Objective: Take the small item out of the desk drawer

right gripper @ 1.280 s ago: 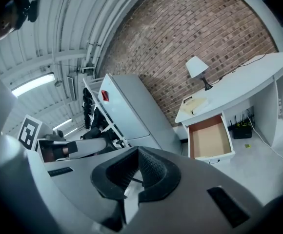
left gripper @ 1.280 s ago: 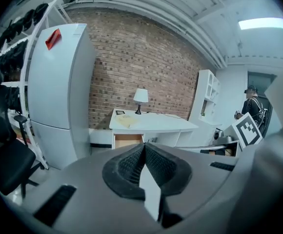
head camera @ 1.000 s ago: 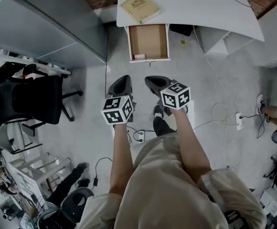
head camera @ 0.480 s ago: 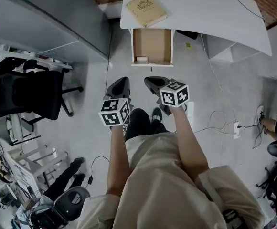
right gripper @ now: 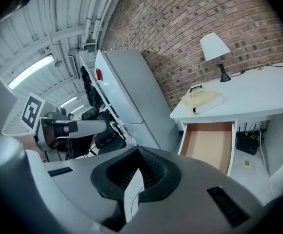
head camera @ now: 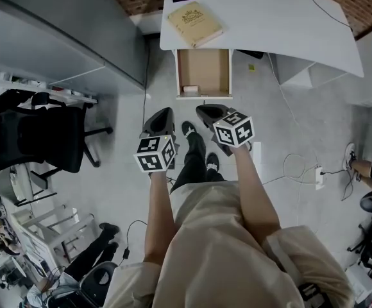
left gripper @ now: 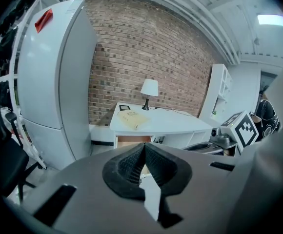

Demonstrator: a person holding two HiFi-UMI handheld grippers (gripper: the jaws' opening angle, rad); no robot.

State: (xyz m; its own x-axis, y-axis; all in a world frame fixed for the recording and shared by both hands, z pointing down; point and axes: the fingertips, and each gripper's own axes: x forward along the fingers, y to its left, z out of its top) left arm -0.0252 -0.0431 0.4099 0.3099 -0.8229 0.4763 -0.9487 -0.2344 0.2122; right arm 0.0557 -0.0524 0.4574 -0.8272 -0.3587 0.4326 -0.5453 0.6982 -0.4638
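White against the pale brown board of the open drawer [head camera: 206,69], the small item [head camera: 190,89] lies in the pulled-out end, tucked into the corner that falls to the left in the head view, close behind the drawer's front panel. It is too small to read its shape surely, though it looks a little wider across the drawer than along it. The drawer itself runs lengthwise from under the counter [head camera: 276,18] straight toward the person, below a tan book [head camera: 194,23] lying on the top. Both tools stop short of it and point that way, tilted somewhat downward: the left tongs [head camera: 162,112] sit off to the left of the drawer's line, and the right tongs [head camera: 204,109] stand nearly in front of its middle. Each has its ribbed pads pressed together with nothing between them, as each tool's own view shows. The item therefore lies ahead of both and between their lines. Judging by the head view, the right tongs have the shorter path, though the left-hand corner would suit the left tongs as well. Whichever goes in must first spread its pads, then drop over the front panel.
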